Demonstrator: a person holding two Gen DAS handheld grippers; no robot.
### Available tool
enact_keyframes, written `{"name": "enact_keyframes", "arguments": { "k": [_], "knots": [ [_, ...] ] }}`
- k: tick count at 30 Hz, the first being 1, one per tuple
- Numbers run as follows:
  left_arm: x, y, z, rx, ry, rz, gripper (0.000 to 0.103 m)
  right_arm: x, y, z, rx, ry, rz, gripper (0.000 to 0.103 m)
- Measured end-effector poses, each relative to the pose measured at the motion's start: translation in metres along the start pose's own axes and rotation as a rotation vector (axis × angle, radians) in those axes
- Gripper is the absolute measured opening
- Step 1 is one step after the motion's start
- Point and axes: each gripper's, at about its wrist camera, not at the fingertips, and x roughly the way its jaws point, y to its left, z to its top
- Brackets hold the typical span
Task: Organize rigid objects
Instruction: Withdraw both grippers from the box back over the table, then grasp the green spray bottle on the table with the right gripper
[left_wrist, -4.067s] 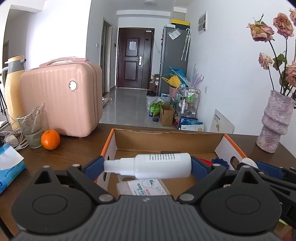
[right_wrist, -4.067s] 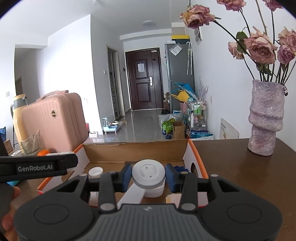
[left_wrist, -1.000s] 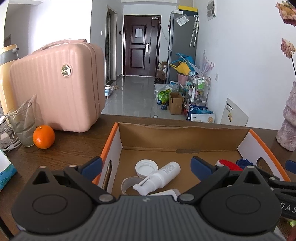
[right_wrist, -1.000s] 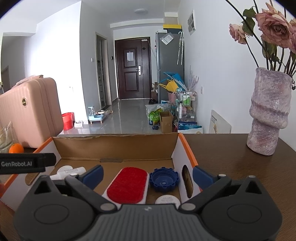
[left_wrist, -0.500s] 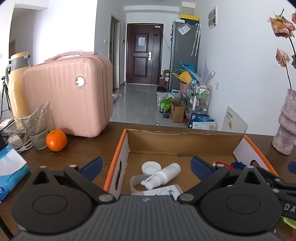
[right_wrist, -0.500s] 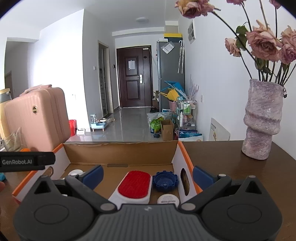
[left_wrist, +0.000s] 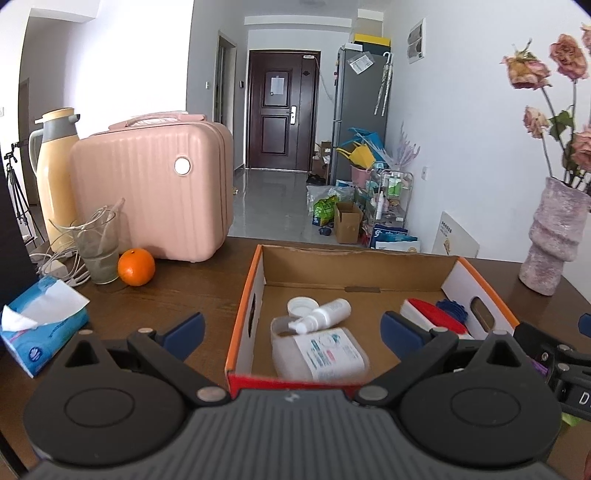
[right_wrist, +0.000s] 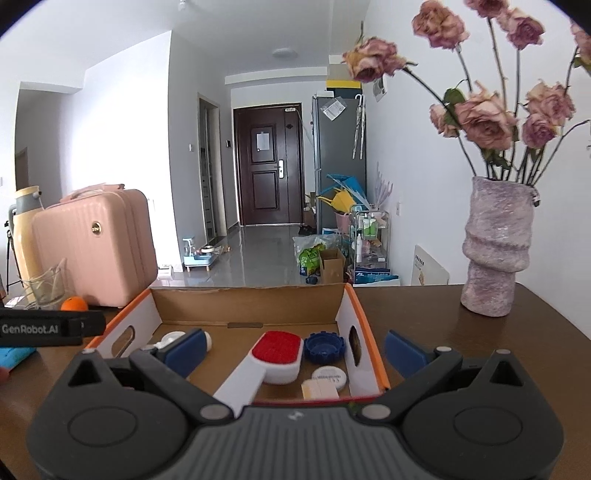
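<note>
An open cardboard box (left_wrist: 255, 295) with orange edges sits on the dark wooden table. In it lie a white spray bottle (left_wrist: 321, 315), a white cap (left_wrist: 302, 305), a clear labelled bottle (left_wrist: 321, 354), a red-faced white brush (right_wrist: 275, 350), a blue ring lid (right_wrist: 324, 346) and a round white tin (right_wrist: 329, 377). My left gripper (left_wrist: 291, 328) is open and empty, in front of the box's near left end. My right gripper (right_wrist: 295, 349) is open and empty, in front of the box's near right end. The box also shows in the right wrist view (right_wrist: 364, 332).
A pink case (left_wrist: 155, 192), a yellow thermos (left_wrist: 55, 173), a glass (left_wrist: 98, 251), an orange (left_wrist: 136, 266), cables and a tissue pack (left_wrist: 40, 328) stand to the left. A purple vase (right_wrist: 496, 243) with dried roses stands at the right. The table's far edge lies behind the box.
Both grippers let go of their objects, the spray bottle and the brush, which now lie in the box. Both have since pulled back towards me and lifted, open and empty.
</note>
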Motion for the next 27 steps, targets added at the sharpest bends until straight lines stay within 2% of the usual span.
{"name": "enact_keyframes", "arguments": {
  "k": [15,27],
  "knots": [
    [-0.063,-0.005,-0.046,0.012,0.035,-0.045,0.103,-0.079,-0.027,-0.041,0.003,0.019,-0.059,0.103],
    [-0.068,-0.01,-0.076,-0.003,0.097,-0.074,0.103,-0.1,-0.053,-0.069,-0.007,0.06,-0.112,0.103]
  ]
}}
